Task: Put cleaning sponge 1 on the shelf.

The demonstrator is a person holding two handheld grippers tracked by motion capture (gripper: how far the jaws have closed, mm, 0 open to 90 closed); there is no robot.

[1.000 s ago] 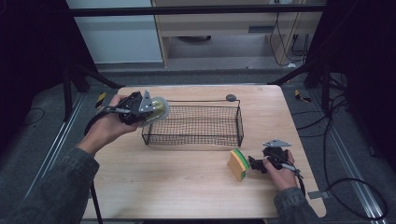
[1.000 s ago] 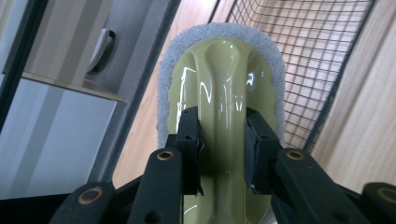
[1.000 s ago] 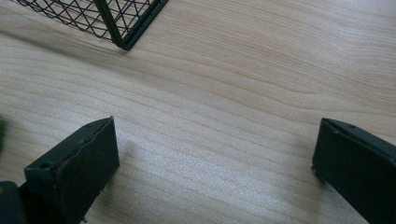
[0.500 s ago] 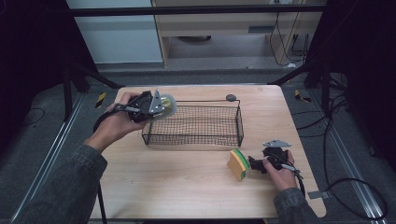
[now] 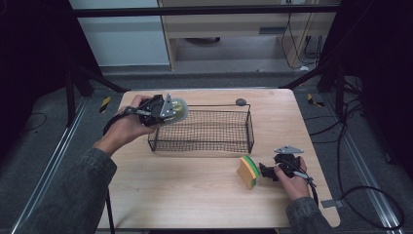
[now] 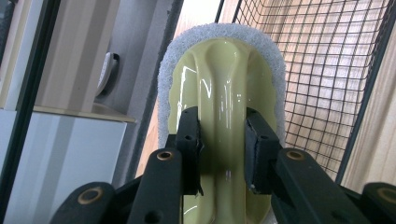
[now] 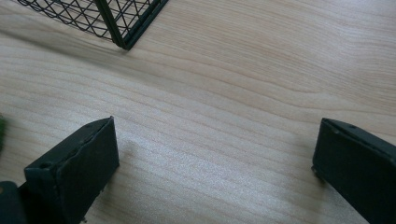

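My left gripper [image 5: 165, 110] [image 6: 223, 135] is shut on a pale yellow-green scrubber [image 5: 180, 108] [image 6: 224, 74] with a white fuzzy rim. Its pads clamp the scrubber's raised middle ridge. It hovers over the left end of the black wire basket [image 5: 202, 144] [image 6: 327, 70]. My right gripper [image 5: 265, 171] [image 7: 214, 140] rests low on the table at the front right, open, with bare wood between its jaws. Just left of it a yellow and green sponge [image 5: 247, 171] stands on edge, apart from the jaws.
A small dark round object [image 5: 240, 102] lies on the wooden table [image 5: 195, 195] behind the basket's far right corner. A corner of the basket [image 7: 116, 23] is ahead of the right gripper. Cables trail off the table's right side.
My left hand has carried the scrubber to the right, from beside the basket's left end to over it. The right hand and the sponge have stayed put.
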